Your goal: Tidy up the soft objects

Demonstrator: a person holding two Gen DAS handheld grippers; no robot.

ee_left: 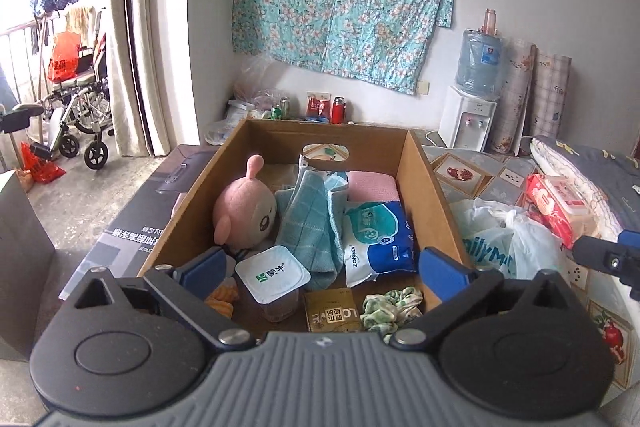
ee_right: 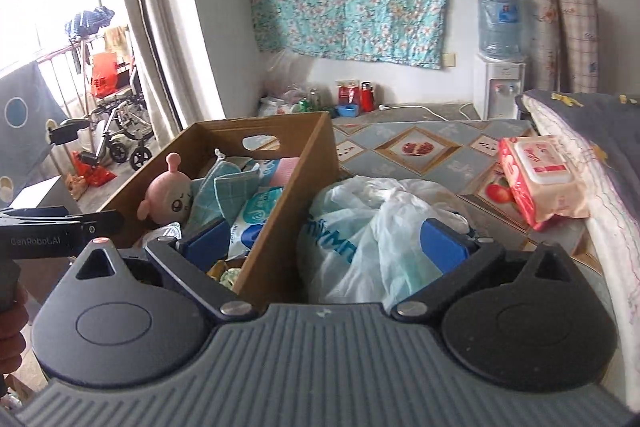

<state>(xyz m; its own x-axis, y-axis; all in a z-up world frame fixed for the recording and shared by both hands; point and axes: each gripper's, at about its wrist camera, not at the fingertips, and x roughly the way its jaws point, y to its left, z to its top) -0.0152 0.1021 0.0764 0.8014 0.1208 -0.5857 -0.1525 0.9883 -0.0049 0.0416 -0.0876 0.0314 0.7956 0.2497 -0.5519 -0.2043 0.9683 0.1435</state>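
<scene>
**Both tools spread wide over the box of soft things**

While the left tool hangs above the near end of the cardboard box, its 2 blue pads stand far apart with nothing clamped between them. Directly ahead of it, inside the box, lie a pink plush toy, a teal checked towel, a blue and white tissue pack and a pink folded cloth. Nearer its pads sit a sealed yogurt cup, a brown packet and a green and white scrunchie.

Just to that tool's right, outside the box wall, the right tool is likewise spread open and grips nothing. It straddles the box's right wall, with its left pad over the box and its right pad over a white plastic bag resting against the box on the patterned counter. Ahead and to its right lies a pink wet-wipe pack, beside folded bedding.
</scene>
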